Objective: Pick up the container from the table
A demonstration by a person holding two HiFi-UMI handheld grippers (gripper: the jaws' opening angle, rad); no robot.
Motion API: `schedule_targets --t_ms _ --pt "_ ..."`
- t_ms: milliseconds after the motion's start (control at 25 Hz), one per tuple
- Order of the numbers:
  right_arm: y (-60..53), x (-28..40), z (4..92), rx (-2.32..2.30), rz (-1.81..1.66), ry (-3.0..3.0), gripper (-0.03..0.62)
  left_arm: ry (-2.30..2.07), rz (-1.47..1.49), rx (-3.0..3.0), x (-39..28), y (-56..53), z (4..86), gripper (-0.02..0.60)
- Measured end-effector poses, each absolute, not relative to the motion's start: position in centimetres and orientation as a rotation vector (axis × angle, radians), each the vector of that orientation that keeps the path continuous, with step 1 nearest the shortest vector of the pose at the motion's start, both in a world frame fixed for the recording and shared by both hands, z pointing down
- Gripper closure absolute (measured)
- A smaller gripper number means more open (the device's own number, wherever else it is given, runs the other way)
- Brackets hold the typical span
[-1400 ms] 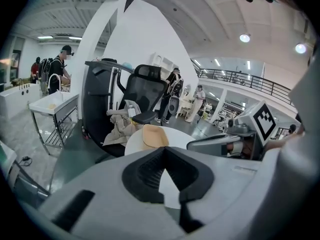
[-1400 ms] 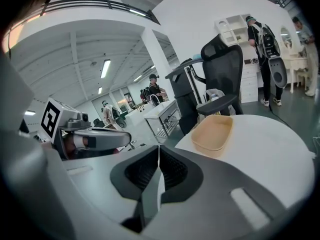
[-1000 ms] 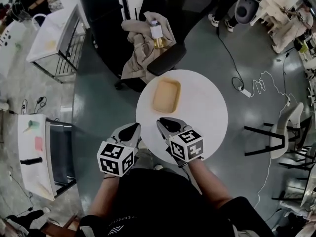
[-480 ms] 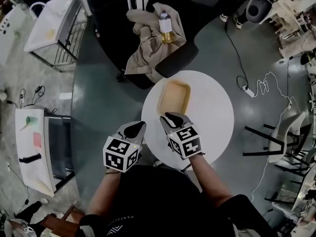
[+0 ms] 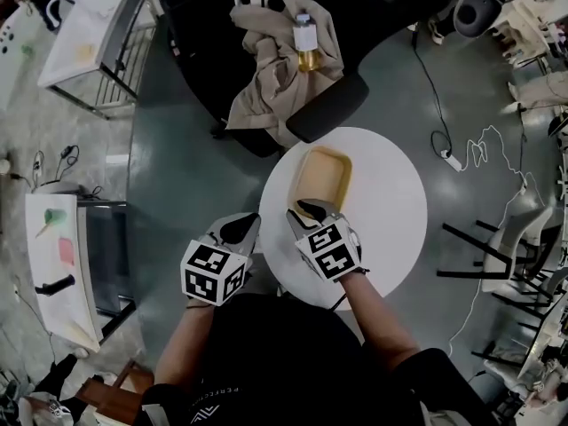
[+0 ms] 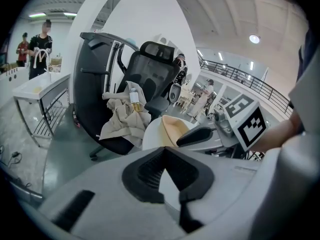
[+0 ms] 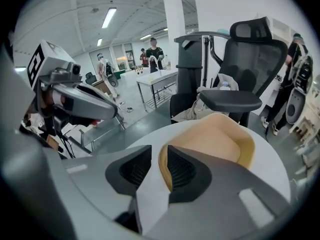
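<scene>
Container (image 5: 321,183) lies flat on the round white tabletop (image 5: 382,229), on the far left part of it, with one short end turned toward you and the other close to the chair (image 5: 328,105) that carries a cloth (image 5: 275,78) and a bottle (image 5: 307,43). That near end is why your right gripper (image 5: 311,209) sits where it does. It tips down over the tabletop right at the short rim, and its fingers (image 7: 185,171) have just been opening and now stand spread. In the right gripper view the rim shows in the gap between them, but the pads do not press on it. That looks like a setup for one finger inside the wall and one outside, so a plain pinch on the rim should do for the lift. Your left gripper (image 5: 241,227) hangs off the left edge of the tabletop, well apart from the container. Its fingers (image 6: 145,171) are pressed together at the tips with nothing between them, so it seems to be kept out of the way, not sharing the grasp. The container itself is a shallow, tan-yellow tray, rectangular with rounded corners and a raised rim all round, and it is empty. Its wall looks thin and smooth, so you can expect it to be light. Held by one end only, it may sag or tilt.
</scene>
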State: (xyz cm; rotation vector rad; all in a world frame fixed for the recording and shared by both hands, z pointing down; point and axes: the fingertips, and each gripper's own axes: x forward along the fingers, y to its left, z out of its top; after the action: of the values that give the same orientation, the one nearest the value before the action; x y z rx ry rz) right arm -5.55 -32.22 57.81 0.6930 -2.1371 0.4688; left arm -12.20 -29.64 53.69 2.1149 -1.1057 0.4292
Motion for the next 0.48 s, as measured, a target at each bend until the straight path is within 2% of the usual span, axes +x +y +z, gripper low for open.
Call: schedule_targets --t_ms 160,400,480 --pt "-31.9 -5.3 59.3 0.629 0.384 -2.058 0.498 -1.103 0.438 2.104 -12.7 -30.3 54.3 0.58" --pt "-32.2 -4.9 59.5 0.624 0.294 -2.014 0.566 -1.094 0.447 2.1 -12.6 -31.0 54.5 0.58" --pt "-32.3 -4.9 59.5 0.626 0.305 -2.015 0.565 -1.088 0.446 2.103 -12.5 -31.1 54.5 0.58"
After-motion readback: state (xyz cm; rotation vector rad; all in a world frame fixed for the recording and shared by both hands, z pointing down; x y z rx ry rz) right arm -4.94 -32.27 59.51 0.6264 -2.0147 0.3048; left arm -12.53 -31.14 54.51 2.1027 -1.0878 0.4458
